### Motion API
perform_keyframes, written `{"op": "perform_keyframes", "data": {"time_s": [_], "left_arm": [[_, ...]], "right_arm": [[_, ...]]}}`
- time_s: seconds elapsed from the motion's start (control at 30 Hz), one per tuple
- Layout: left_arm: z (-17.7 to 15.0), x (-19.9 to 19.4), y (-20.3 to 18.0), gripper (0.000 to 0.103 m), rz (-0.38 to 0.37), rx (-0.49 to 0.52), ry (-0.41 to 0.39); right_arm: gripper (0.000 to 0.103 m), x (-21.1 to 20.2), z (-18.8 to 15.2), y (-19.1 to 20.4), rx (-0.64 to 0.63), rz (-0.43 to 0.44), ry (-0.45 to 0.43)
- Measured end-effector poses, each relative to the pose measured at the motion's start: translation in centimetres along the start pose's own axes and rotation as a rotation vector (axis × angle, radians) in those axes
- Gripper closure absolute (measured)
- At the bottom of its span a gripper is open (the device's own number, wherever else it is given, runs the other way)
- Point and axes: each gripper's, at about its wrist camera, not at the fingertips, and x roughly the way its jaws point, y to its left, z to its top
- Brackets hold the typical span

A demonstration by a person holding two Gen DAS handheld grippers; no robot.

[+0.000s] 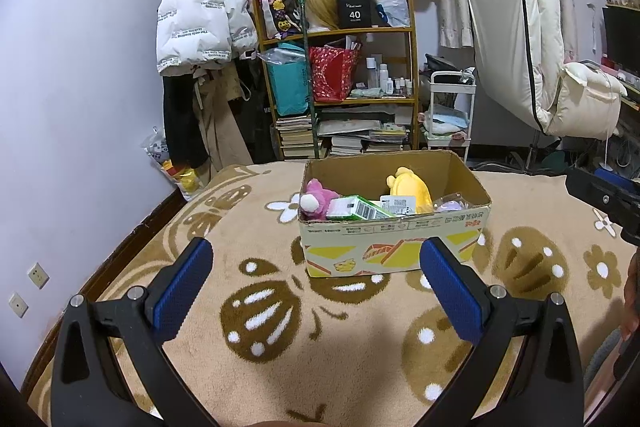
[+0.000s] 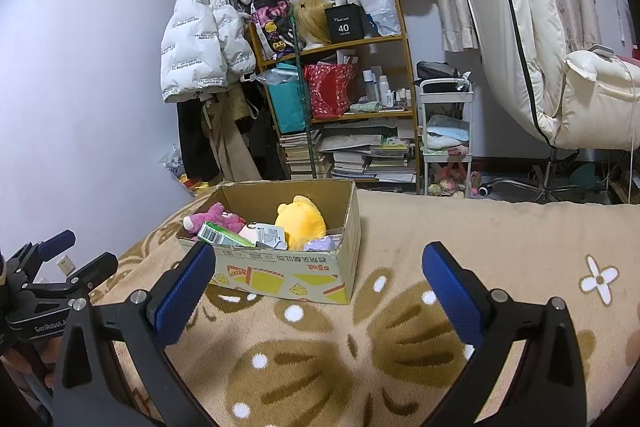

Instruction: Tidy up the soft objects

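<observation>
An open cardboard box (image 1: pixel 400 243) (image 2: pixel 288 267) stands on the beige blanket. Inside it lie a pink plush (image 1: pixel 318 201) (image 2: pixel 218 217), a yellow plush (image 1: pixel 410 187) (image 2: pixel 302 221), a small purple plush (image 1: pixel 450 206) (image 2: pixel 320 245) and a green packet (image 1: pixel 358 207) (image 2: pixel 220 235). My left gripper (image 1: pixel 318 253) is open and empty, held just short of the box's front. My right gripper (image 2: pixel 320 259) is also open and empty, to the right of the box's near corner. The left gripper (image 2: pixel 60 259) shows at the left edge of the right wrist view.
The beige blanket (image 1: pixel 280 347) (image 2: pixel 480 235) with brown flower patterns covers the surface. Behind it stand a cluttered wooden shelf (image 1: pixel 340 75), hanging coats (image 1: pixel 200 27), a white cart (image 1: pixel 450 115) and a cream chair (image 1: pixel 540 47). The right gripper's body (image 1: pixel 604 197) enters at the right edge.
</observation>
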Motion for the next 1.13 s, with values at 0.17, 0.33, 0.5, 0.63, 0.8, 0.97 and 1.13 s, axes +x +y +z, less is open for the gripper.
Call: {"op": "perform_keyframes", "data": {"time_s": [0.17,0.33,0.5,0.63,0.8,0.97,1.13], "left_arm": [[0.06,-0.05,-0.19,0.001,-0.003,0.0,0.002],[0.03,0.0,-0.19,0.001,-0.004,0.0,0.005],[0.04,-0.03,-0.15,0.001,-0.001,0.0,0.001],[-0.02,0.09,-0.22,0.001,-0.007,-0.004,0.003],[-0.05,0.11,-0.25,0.001,-0.008,-0.005,0.003],[-0.03,0.06,-0.26,0.001,-0.006,-0.005,0.004],[-0.03,0.12,-0.17,0.001,-0.008,-0.005,0.005]], "right_arm": [[0.0,0.01,-0.01,-0.02,0.0,0.0,0.0],[0.0,-0.02,0.03,0.0,0.0,0.0,0.0],[0.0,0.01,-0.02,0.0,0.0,0.0,0.002],[0.0,-0.03,0.06,0.01,0.0,0.0,0.001],[0.0,-0.04,0.12,-0.01,0.001,0.0,0.001],[0.0,-0.04,0.12,-0.02,0.0,0.0,0.002],[0.0,-0.05,0.17,-0.02,0.001,0.0,0.003]]}}
